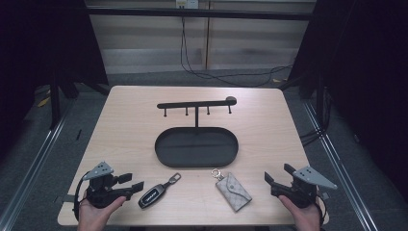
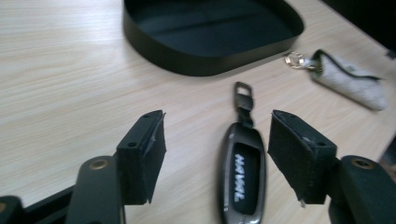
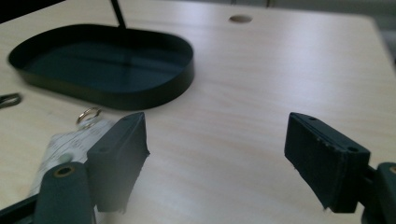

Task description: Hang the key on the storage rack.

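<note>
At the left edge of the pale wooden desk (image 1: 130, 110), the left claw (image 1: 137, 186) rests low in the person's left hand (image 1: 96, 214), its black padded jaws standing apart with nothing pressed between them. Just beside it to the right lies the dark oval car key fob with a metal clip (image 1: 153, 194); in the left gripper view the key fob (image 2: 243, 175) lies on the desk in the gap between the jaws, nearer the right-hand one, with no pad pressing on it. Behind, at the desk's middle, stands the black oval metal tray (image 1: 166, 156) with its T-shaped hook rack (image 1: 196, 103). Right of the key fob lies the small grey patterned key pouch with a ring (image 1: 233, 191), flat on the desk in front of the tray. Farthest right, the right claw (image 1: 269, 179) hangs with jaws wide and empty, held in the right hand (image 1: 303, 214), near the pouch but apart from it.
</note>
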### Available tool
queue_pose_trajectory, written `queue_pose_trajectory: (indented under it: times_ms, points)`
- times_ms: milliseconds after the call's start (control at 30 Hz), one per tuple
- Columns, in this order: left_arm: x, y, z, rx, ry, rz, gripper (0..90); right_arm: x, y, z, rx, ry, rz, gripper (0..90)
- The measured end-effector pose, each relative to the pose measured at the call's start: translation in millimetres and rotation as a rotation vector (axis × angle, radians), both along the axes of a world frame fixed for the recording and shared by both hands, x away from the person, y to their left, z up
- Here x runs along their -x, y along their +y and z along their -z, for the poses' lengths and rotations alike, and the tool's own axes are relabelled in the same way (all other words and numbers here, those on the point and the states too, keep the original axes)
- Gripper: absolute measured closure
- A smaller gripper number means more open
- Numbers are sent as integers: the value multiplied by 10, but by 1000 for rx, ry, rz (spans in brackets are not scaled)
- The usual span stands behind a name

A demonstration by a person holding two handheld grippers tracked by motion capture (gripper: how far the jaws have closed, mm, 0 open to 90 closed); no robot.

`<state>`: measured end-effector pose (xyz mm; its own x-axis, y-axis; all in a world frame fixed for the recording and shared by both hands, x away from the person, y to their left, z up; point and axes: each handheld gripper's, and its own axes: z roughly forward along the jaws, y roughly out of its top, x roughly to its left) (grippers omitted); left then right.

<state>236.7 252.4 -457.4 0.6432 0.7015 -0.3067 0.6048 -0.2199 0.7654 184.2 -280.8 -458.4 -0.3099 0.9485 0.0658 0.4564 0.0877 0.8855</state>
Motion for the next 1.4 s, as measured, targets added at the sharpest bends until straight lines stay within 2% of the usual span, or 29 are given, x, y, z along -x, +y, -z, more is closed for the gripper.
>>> queue_pose_trajectory:
  times_ms: [67, 100, 133, 200, 233, 267, 333, 433, 533, 600, 667, 767, 833, 900, 1000, 1100, 1200, 1267, 1400]
  points:
    - [6, -10, -8, 9, 7, 22, 411, 2, -2, 8, -28, 34, -27, 221]
    - [2, -16, -7, 28, 22, 29, 430, 7, -5, 1, -53, 50, -33, 255]
    - [-3, -19, -9, 27, 36, 36, 446, 3, -17, -5, -79, 70, -49, 284]
    - [-12, -38, -5, 17, 52, 50, 440, 1, -21, -14, -82, 71, -49, 282]
    - [-21, -59, 1, -8, 58, 52, 429, 2, -27, -21, -92, 68, -50, 276]
    - [-21, -59, 1, -8, 58, 52, 425, 2, -27, -21, -92, 68, -50, 276]
    - [-30, -79, 4, -28, 66, 57, 427, -16, -48, -18, -122, 100, -55, 255]
    - [-39, -111, -9, -69, 61, 60, 438, -25, -62, -14, -128, 128, -54, 242]
    - [-43, -131, -50, -60, 44, 74, 446, -24, -53, -9, -110, 147, -55, 246]
    - [-39, -162, -85, -83, 34, 86, 462, -21, -37, -10, -109, 153, -76, 246]
    - [-32, -186, -110, -82, 27, 93, 487, -14, -21, -13, -96, 154, -79, 247]
    - [-64, -214, -141, -68, 38, 100, 504, -13, -28, -13, -95, 148, -71, 250]
    - [-116, -223, -173, -50, 54, 119, 513, -19, -40, -10, -104, 148, -69, 251]
    - [-147, -229, -216, -49, 61, 114, 517, -21, -48, -8, -114, 154, -81, 270]
    - [-154, -253, -292, -92, 55, 118, 534, -16, -44, -10, -120, 153, -92, 271]
    - [-155, -316, -376, -154, 43, 134, 540, -17, -47, -10, -123, 152, -91, 271]
    - [-164, -371, -420, -177, 42, 159, 550, -17, -53, -9, -127, 153, -89, 271]
    - [-185, -442, -446, -201, 53, 191, 550, -18, -56, -7, -134, 155, -89, 271]
    - [-254, -550, -465, -246, 76, 219, 560, -13, -71, -8, -145, 150, -99, 271]
